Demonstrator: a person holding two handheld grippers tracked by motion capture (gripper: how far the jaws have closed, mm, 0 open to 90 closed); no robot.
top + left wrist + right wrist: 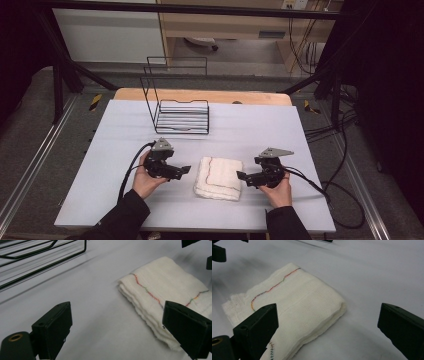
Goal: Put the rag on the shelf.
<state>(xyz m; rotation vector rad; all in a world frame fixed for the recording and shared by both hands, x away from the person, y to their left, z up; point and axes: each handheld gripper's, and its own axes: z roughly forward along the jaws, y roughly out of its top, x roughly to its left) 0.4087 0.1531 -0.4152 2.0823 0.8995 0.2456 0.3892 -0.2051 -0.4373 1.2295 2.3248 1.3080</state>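
Observation:
A folded white cloth (219, 178) with a coloured stitched line lies flat on the grey table top, between the two hands. My left gripper (184, 170) hovers just left of it, jaws wide apart and empty; in the left gripper view the cloth (165, 287) lies ahead and to the right of the gripper (125, 332). My right gripper (242, 176) sits at the cloth's right edge, also open; in the right gripper view its left jaw overlaps the cloth (297, 305) and the gripper (329, 335) holds nothing.
A black wire rack (181, 111) stands at the back of the table (260, 125), its bars also visible (37, 257) in the left gripper view. Cables (330, 192) trail off to the right. A wooden strip and dark frame posts border the far side.

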